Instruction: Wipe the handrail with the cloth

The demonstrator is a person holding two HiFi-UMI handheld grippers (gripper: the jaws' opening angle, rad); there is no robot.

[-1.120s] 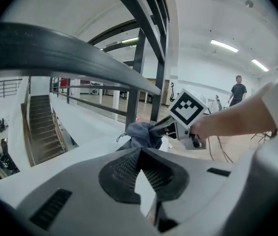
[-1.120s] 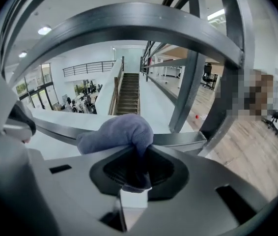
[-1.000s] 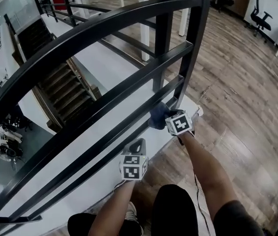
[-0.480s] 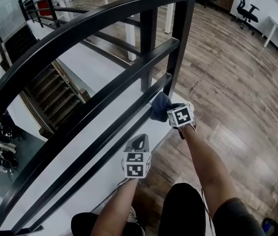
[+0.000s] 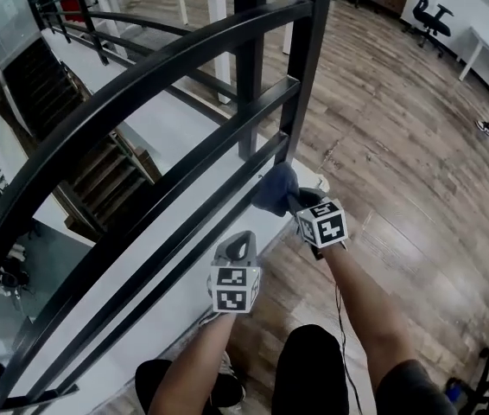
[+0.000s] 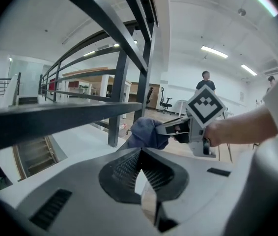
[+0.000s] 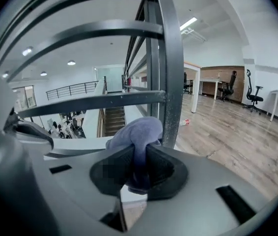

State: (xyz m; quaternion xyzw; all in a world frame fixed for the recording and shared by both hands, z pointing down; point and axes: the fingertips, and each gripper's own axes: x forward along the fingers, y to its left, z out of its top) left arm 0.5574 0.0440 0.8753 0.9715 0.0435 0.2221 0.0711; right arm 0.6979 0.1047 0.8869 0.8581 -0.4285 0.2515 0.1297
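At the edge of an upper floor, the black metal handrail [image 5: 141, 72] sweeps across your head view from 7 o'clock to 1 o'clock. Its thick curved top bar runs above thinner parallel bars, and all of them meet an upright post [image 5: 303, 67] at 12 o'clock.

The wooden floor [image 5: 400, 145] fills the side from 1 o'clock to 5 o'clock. A staircase [image 5: 98, 180] descends beyond the bars at 9 o'clock, and a white ledge [image 5: 175, 119] runs under the railing. An office chair [image 5: 430, 11] stands far off at 1 o'clock.

Your two forearms enter from 6 o'clock, the right forearm [image 5: 365, 301] reaching further forward than the left forearm [image 5: 197, 366].

Your right tongs [image 5: 295, 201] sit just below the foot of the post, with the marker cube [image 5: 322, 223] facing up. In the right gripper view the right tongs [image 7: 138, 168] are clamped on the cloth [image 7: 139, 132], which bulges out above the jaws in a blue bundle directly in front of the post.

In the head view the cloth [image 5: 272, 188] lies against the lowest bar where that bar meets the post.

Your left tongs [image 5: 240, 242] hang near the lowest bar, at 7 o'clock of the cloth and apart from it. In the left gripper view the left tongs [image 6: 140, 173] have their tips together with nothing between them. The cloth [image 6: 146, 133] shows just beyond them at 12 o'clock.
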